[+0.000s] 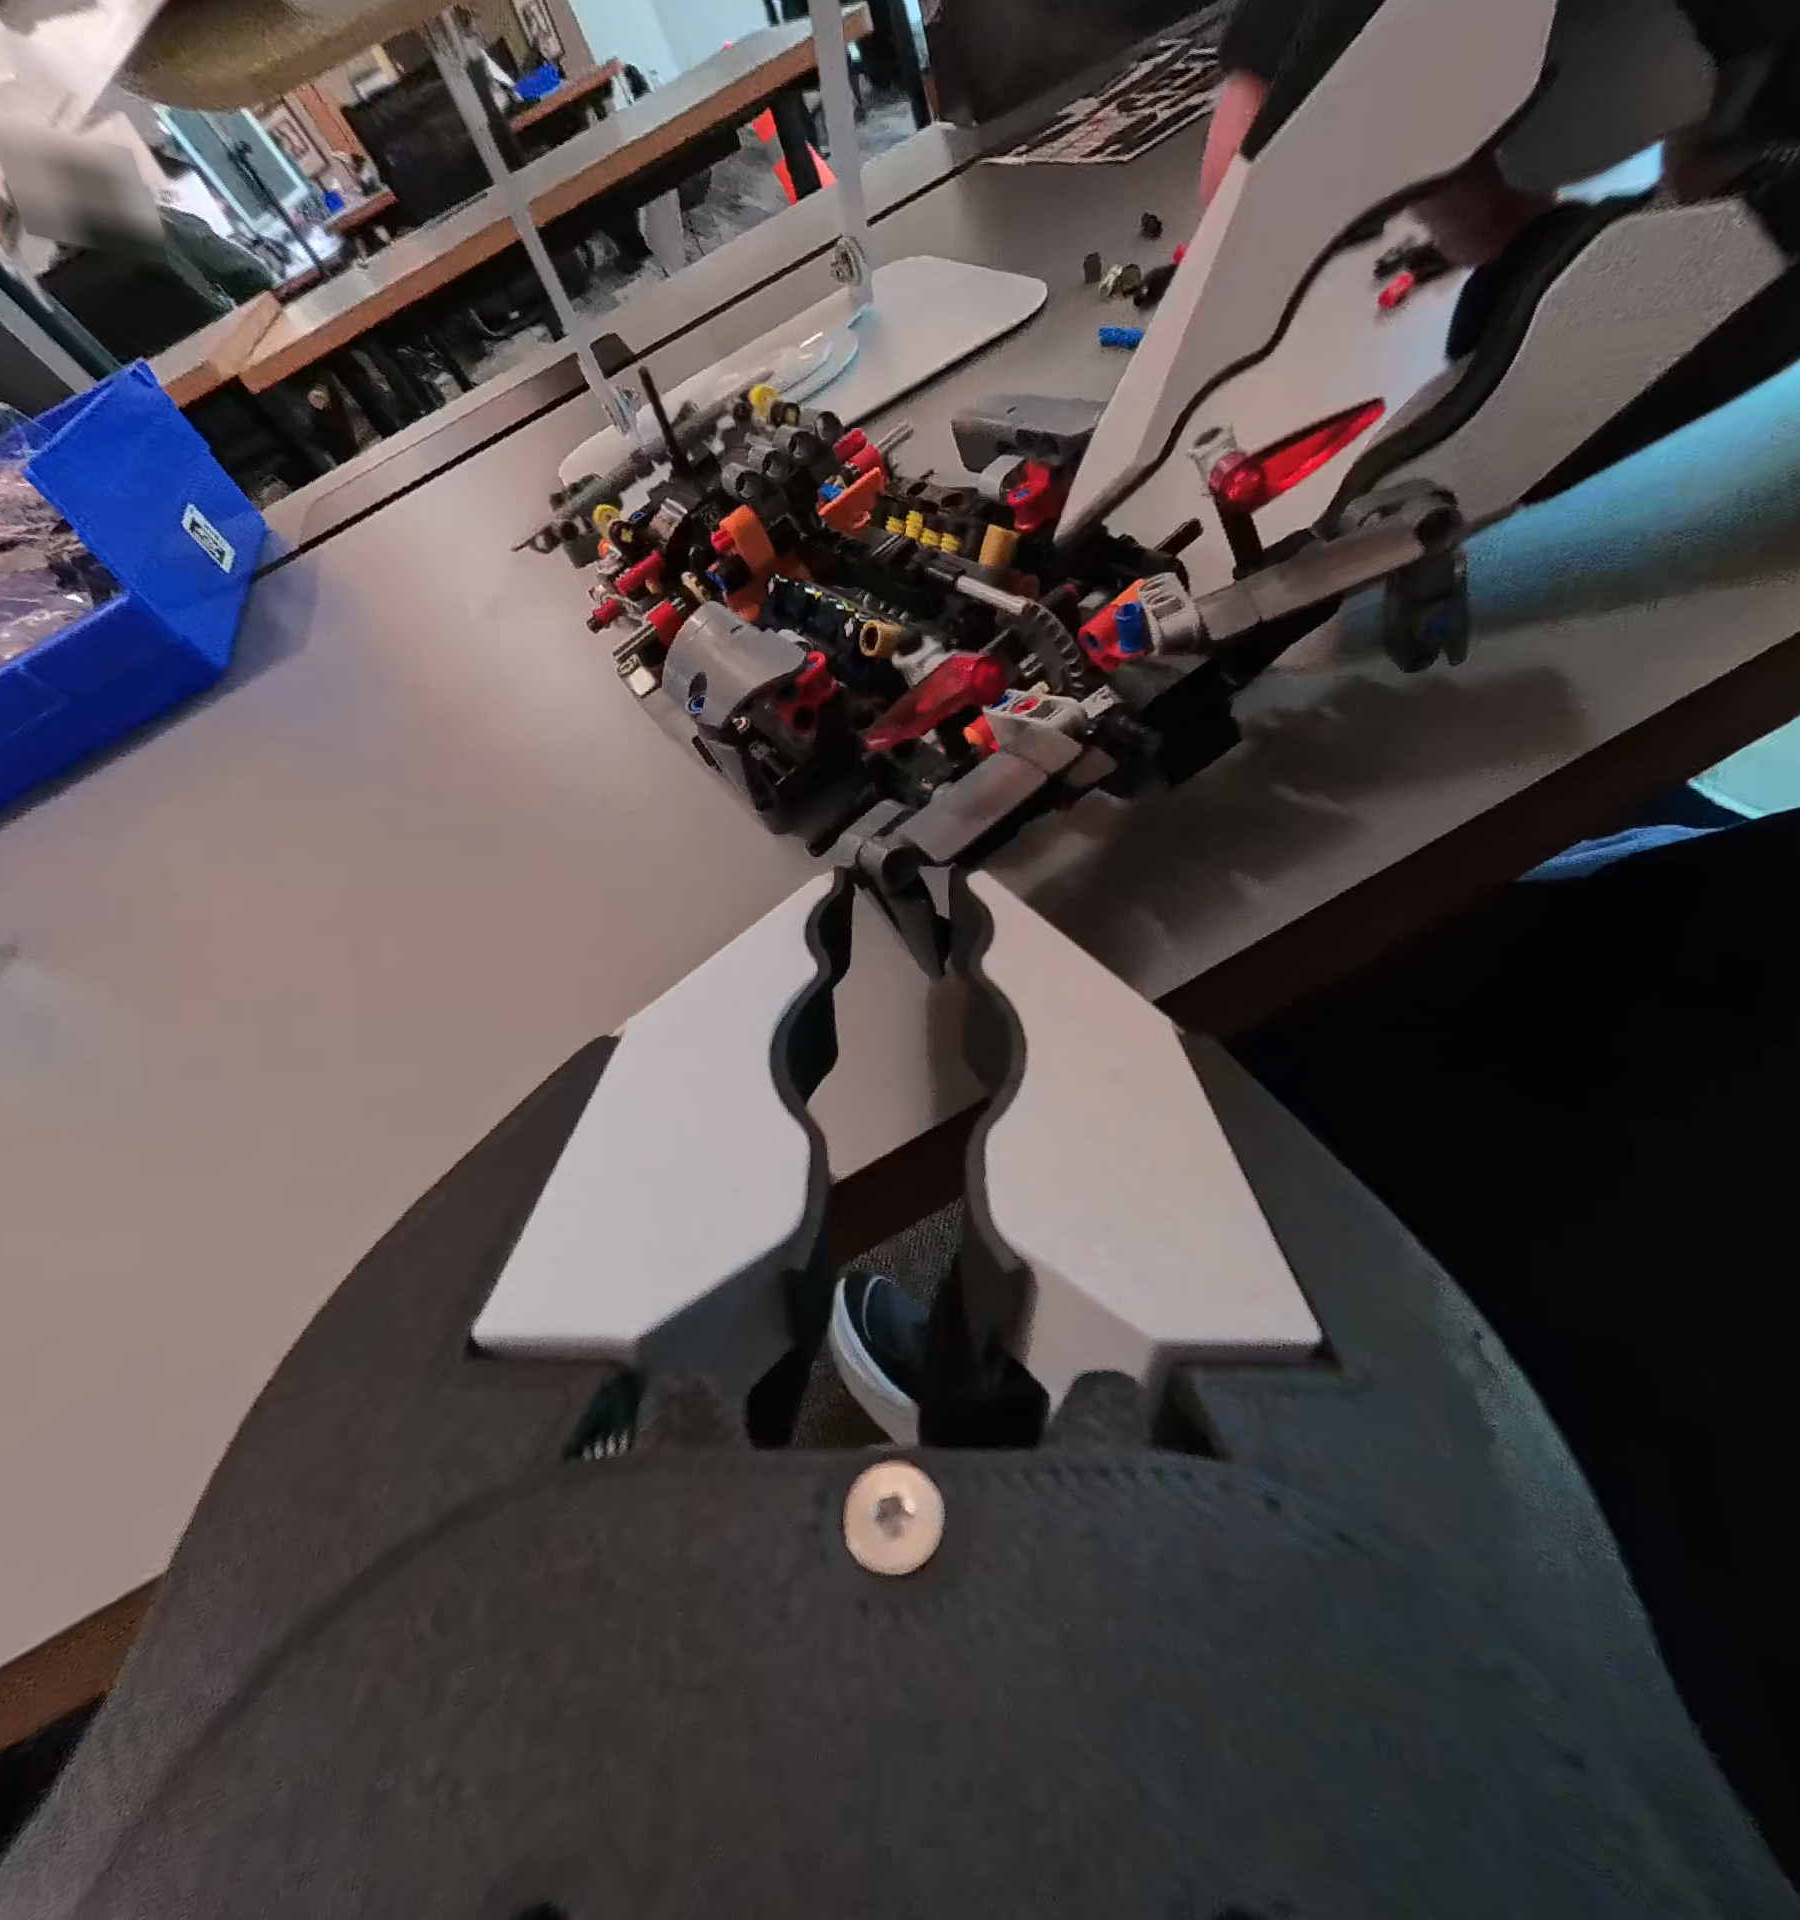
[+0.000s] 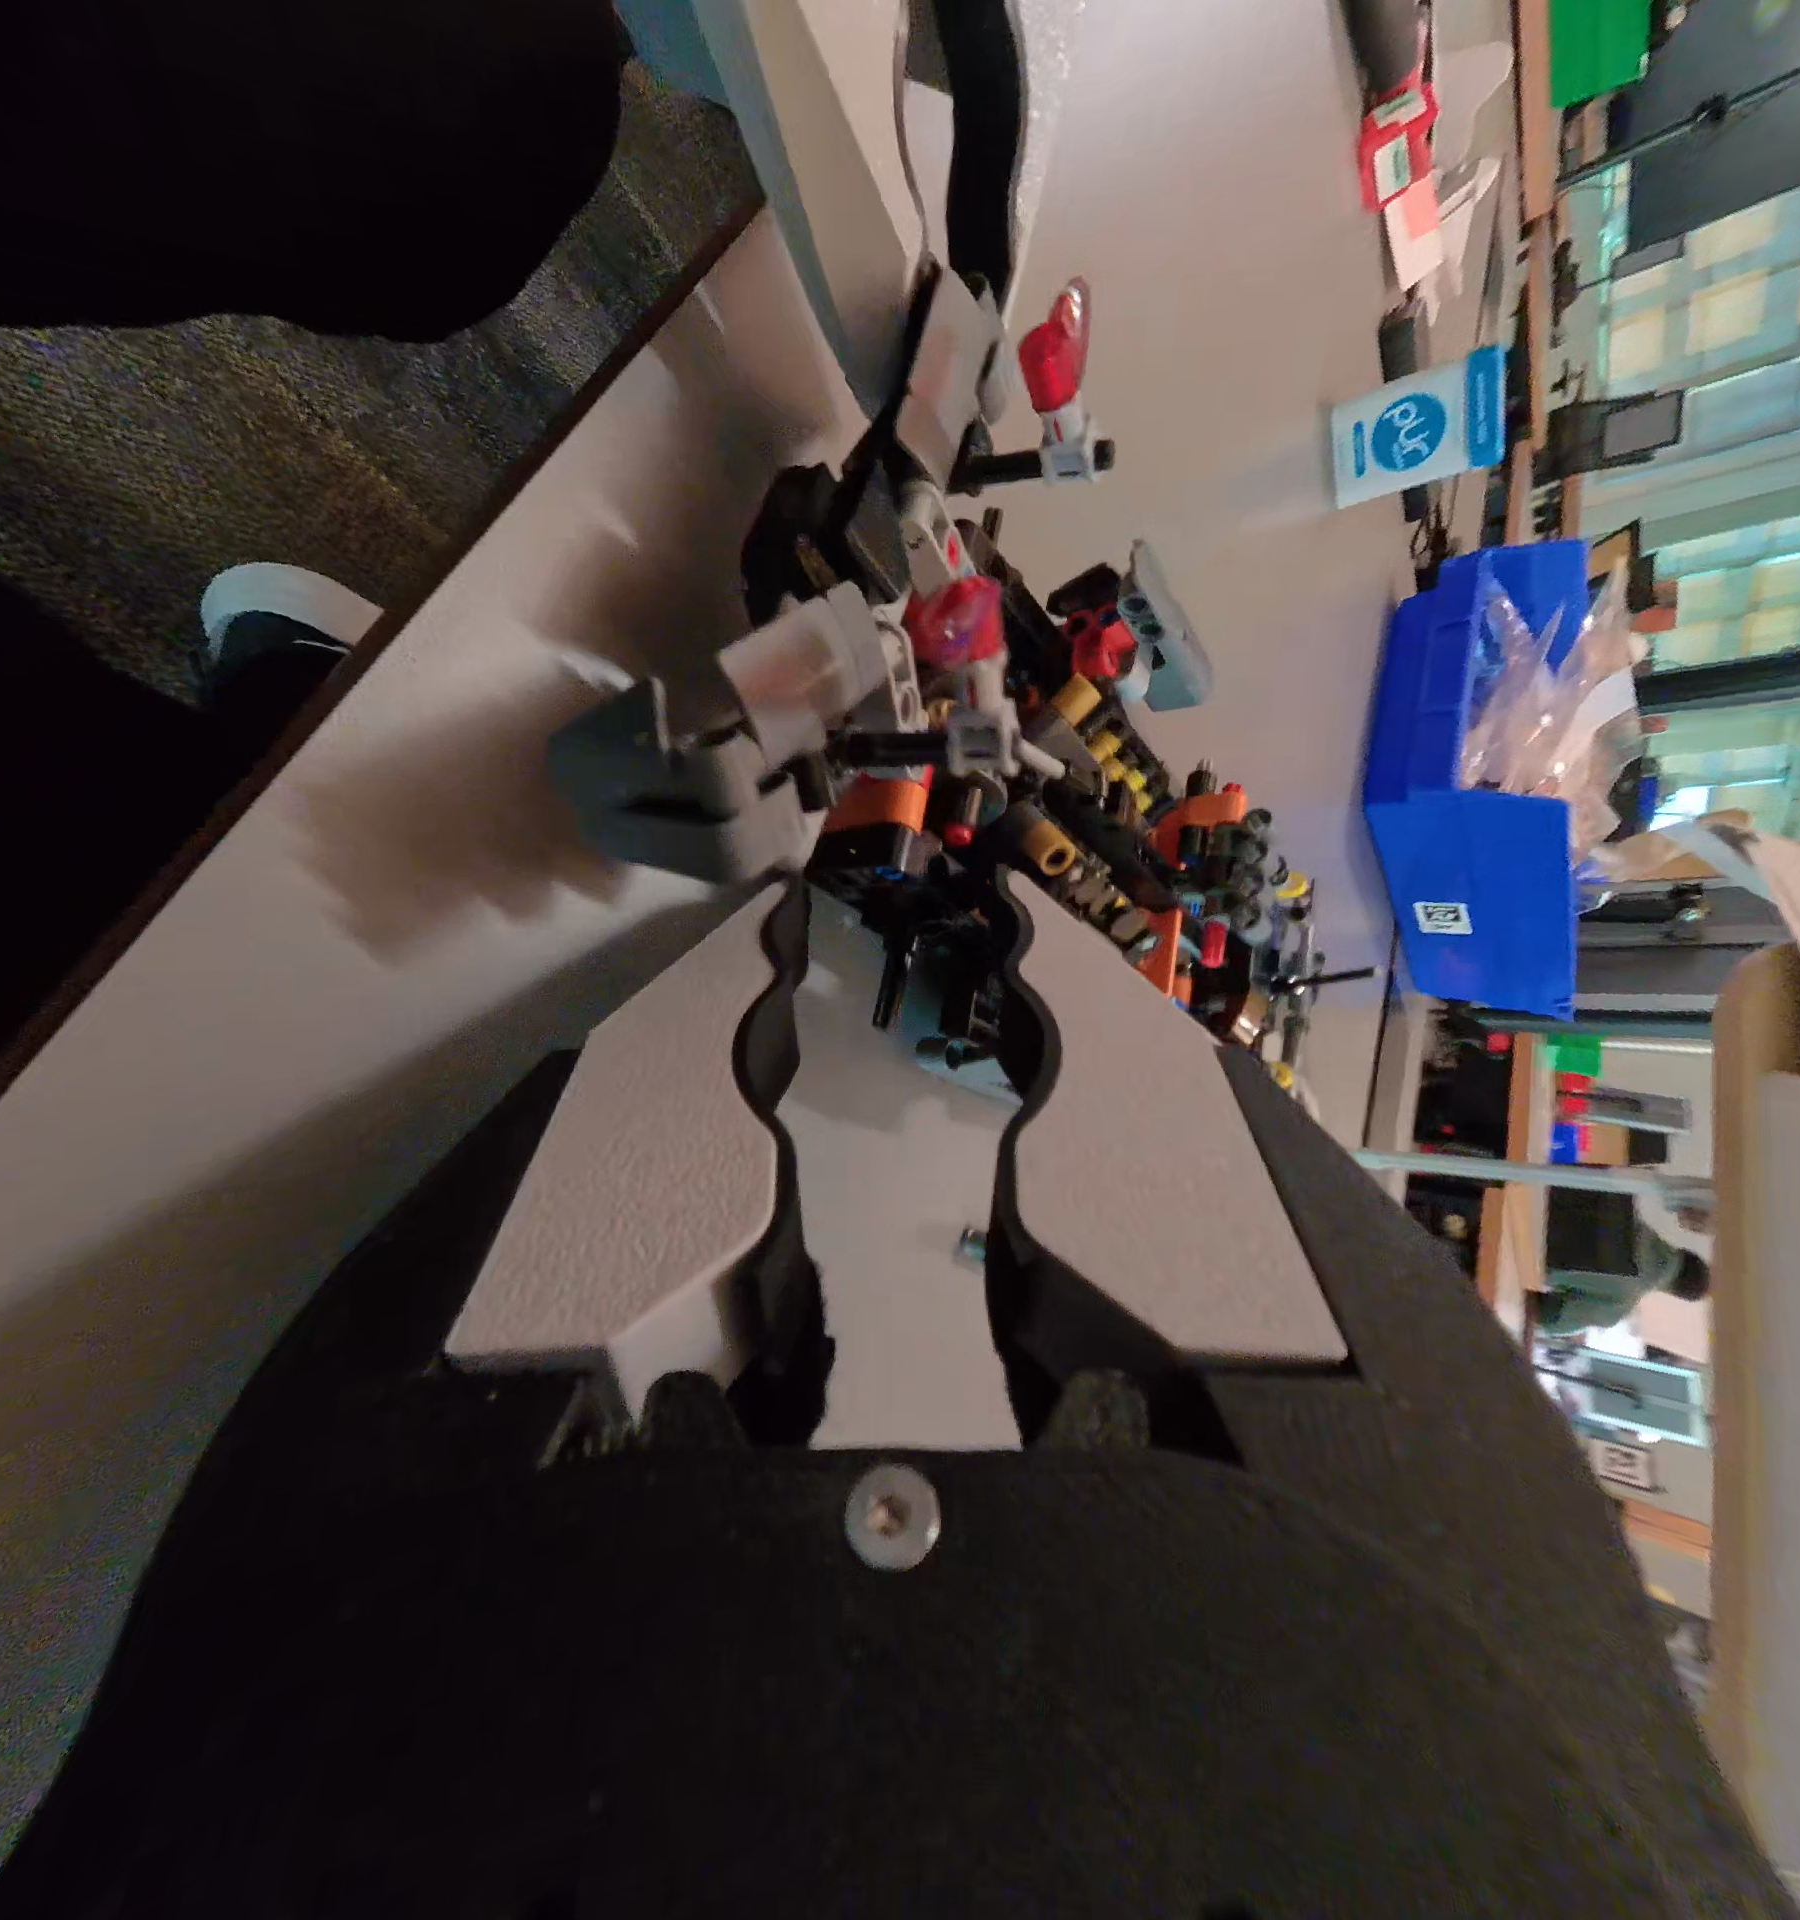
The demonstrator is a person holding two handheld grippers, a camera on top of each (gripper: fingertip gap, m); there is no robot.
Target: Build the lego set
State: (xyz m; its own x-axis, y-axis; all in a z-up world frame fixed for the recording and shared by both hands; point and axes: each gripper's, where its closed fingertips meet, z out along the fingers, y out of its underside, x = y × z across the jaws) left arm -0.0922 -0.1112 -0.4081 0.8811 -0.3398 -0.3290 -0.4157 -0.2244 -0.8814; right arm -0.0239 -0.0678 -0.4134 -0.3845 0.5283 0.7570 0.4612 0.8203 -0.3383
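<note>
Grey table (image 1: 304,831): left gripper (image 1: 901,883) pinches lego model (image 1: 875,623); right gripper (image 2: 901,894) slightly parted.

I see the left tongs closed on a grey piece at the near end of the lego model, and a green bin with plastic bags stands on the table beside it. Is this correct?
Not quite: the bin is blue, not green, as the left wrist view shows. The rest holds: the left tongs are closed on a grey piece at the near end of the lego model, and the bin holds plastic bags on the table.

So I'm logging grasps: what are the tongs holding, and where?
Left tongs pinch a dark grey connector at the lego model's near end. Right tongs are open around the model's side, gripping nothing.
</note>
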